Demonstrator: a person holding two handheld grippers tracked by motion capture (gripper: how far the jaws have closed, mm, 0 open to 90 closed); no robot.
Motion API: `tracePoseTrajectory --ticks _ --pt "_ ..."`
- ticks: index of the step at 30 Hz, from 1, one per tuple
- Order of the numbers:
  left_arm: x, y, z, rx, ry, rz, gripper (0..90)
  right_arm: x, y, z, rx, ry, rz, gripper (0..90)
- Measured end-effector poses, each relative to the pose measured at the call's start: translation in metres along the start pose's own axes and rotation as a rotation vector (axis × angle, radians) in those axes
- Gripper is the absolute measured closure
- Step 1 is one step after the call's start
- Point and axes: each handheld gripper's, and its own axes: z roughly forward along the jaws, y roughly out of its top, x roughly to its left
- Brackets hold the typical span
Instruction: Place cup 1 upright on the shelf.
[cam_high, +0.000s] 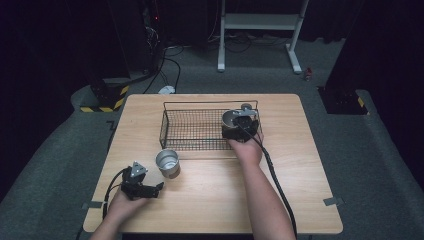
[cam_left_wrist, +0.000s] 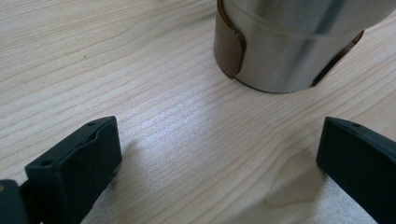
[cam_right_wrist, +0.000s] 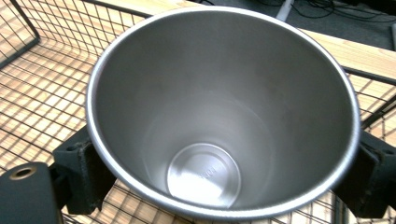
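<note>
A steel cup (cam_high: 167, 163) stands upright on the wooden table (cam_high: 210, 200), near the front left corner of a black wire basket (cam_high: 164, 125). My left gripper (cam_high: 159, 187) lies low on the table just in front of that cup and is open. In the left gripper view its jaws stand wide apart around bare wood, with the cup's base (cam_left_wrist: 285, 51) ahead of them. My right gripper (cam_high: 235, 122) is at the basket's right end, shut on a second steel cup (cam_high: 230, 118). The right gripper view looks down into this empty cup (cam_right_wrist: 224, 107), over the basket mesh (cam_right_wrist: 42, 70).
The basket sits at the table's far middle. Behind the table, on the grey floor, are a white stand (cam_high: 257, 22), loose cables (cam_high: 167, 65) and a yellow-and-black striped base (cam_high: 107, 97). Bare wood lies right of the person's right forearm (cam_high: 265, 200).
</note>
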Motion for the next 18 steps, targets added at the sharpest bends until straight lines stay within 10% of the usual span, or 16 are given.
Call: tracePoseTrajectory --ticks 18 --pt "0.0 0.0 0.0 0.0 0.001 -0.001 0.3 -0.001 -0.008 -0.021 -0.015 0.018 0.011 8.8"
